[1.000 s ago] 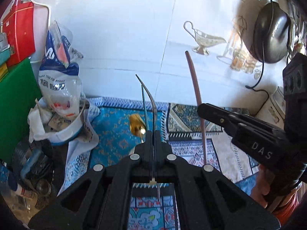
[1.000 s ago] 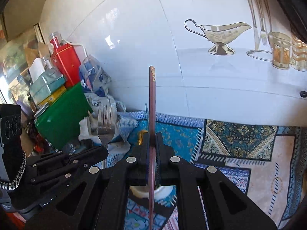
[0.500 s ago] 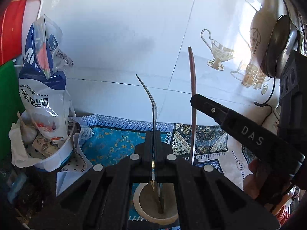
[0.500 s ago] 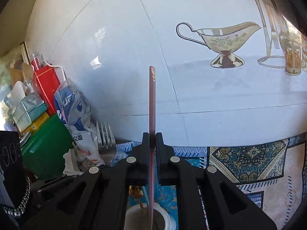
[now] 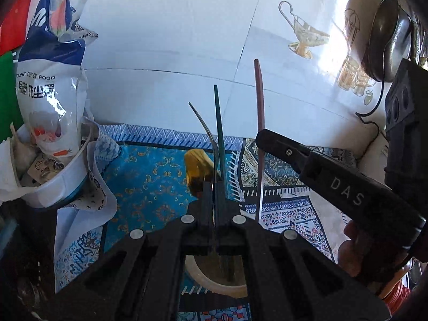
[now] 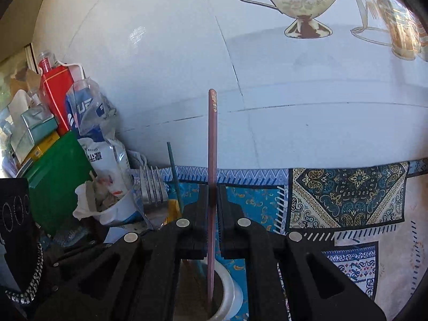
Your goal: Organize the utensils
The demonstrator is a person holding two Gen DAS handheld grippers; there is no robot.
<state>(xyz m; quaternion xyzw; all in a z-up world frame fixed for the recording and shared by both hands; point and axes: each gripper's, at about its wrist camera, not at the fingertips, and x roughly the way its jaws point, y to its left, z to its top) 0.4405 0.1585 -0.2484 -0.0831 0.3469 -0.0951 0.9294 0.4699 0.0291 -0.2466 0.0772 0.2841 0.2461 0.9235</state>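
brown and slim, the chopstick point(image 6: 212, 144) is standing nearly upright in my right gripper point(image 6: 212, 195), whose jaws are pinching tight on its shaft; its lower tip is dipping into the white cup point(image 6: 232, 289) on the patterned cloth point(image 6: 347, 195). my left gripper point(image 5: 213, 190) is clamping a curved metal handle point(image 5: 203, 125), and i am reading it as the fork point(image 6: 151, 187) whose tines are showing in the right view, though the join is hidden. its lower end is reaching down over the same cup point(image 5: 214, 283). a green chopstick point(image 5: 218, 123) and a gold spoon point(image 5: 198, 163) are already standing in the cup. a bag-filled tub point(image 5: 64, 182) is sitting off to the left by the tiled wall point(image 5: 165, 26).
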